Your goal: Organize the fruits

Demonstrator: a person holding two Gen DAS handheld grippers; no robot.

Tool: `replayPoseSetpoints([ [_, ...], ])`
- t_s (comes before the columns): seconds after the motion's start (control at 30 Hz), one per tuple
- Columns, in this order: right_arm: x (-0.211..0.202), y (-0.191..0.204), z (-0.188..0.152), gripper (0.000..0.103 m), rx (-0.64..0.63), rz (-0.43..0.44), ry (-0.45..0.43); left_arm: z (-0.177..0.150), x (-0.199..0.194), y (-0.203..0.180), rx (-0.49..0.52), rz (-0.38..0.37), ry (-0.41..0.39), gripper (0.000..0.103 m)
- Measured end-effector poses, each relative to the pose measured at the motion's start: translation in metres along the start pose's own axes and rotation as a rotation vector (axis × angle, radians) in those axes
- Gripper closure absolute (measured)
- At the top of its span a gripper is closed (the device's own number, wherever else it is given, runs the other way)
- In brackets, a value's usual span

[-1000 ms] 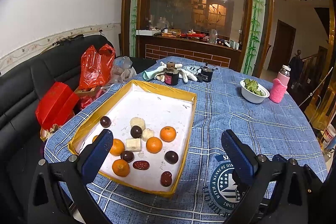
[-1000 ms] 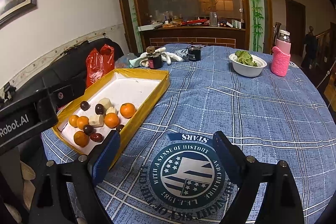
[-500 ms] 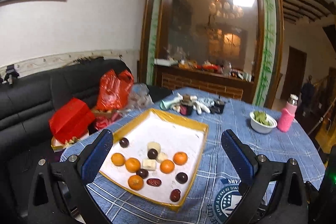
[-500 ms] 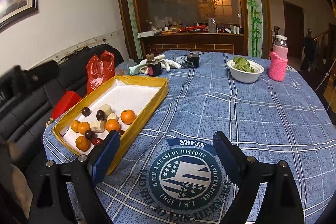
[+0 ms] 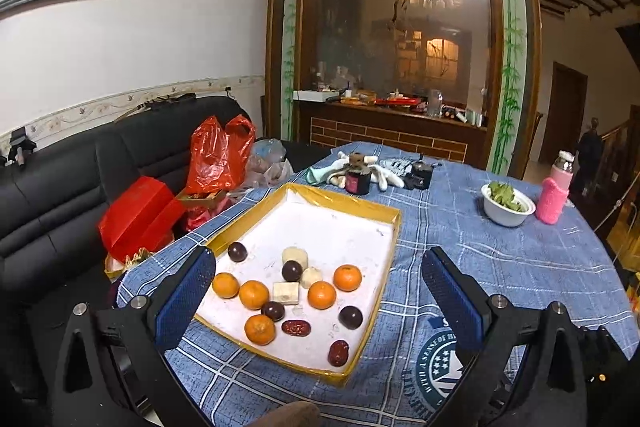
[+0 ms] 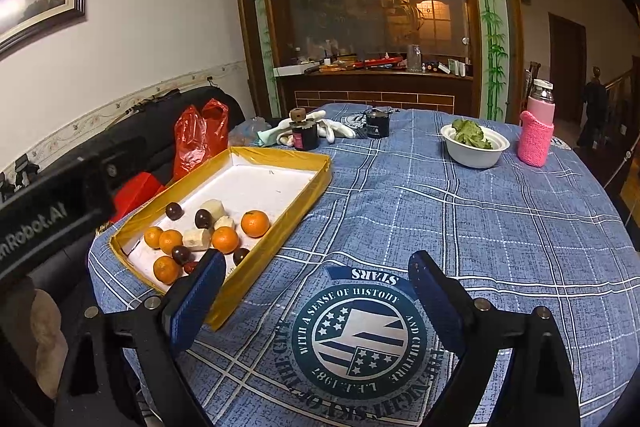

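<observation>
Fruits lie clustered at the near end of a yellow-rimmed tray [image 5: 394, 217] on a round table draped in a blue plaid cloth [image 6: 460, 211]: five small oranges [image 5: 253, 294], dark round fruits [image 5: 351, 317], banana pieces [image 5: 286, 292] and red dates [image 5: 296, 327]. The tray's far half is bare white, and its left rim runs close to the table's left edge, beside a black sofa [image 5: 60, 195]. The left gripper [image 5: 316, 301] hangs spread wide and empty over the tray's near rim. To the right, the right gripper [image 6: 316, 291], likewise spread and empty, hangs above the printed emblem [image 6: 360, 335]. Open cloth stretches beyond to a white bowl [image 6: 474, 151] and pink bottle [image 6: 537, 125] near the far right edge.
</observation>
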State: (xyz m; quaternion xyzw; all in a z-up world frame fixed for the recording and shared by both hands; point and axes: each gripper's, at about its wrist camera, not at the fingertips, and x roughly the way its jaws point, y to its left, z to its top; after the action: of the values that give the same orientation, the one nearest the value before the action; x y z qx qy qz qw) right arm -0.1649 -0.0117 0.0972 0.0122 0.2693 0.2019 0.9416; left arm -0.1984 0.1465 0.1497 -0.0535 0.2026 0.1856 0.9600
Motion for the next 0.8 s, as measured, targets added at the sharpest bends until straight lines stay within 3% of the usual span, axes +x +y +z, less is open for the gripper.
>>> replayPoseSetpoints([
  [0.3,0.006,0.007,-0.003,0.007,-0.025,0.008,0.018,-0.007,0.014,-0.002,0.019,-0.031,0.084,0.000],
  [0.8,0.010,0.013,-0.004,0.006,-0.037,0.010,0.030,-0.010,0.021,0.001,0.001,-0.051,0.110,0.000],
])
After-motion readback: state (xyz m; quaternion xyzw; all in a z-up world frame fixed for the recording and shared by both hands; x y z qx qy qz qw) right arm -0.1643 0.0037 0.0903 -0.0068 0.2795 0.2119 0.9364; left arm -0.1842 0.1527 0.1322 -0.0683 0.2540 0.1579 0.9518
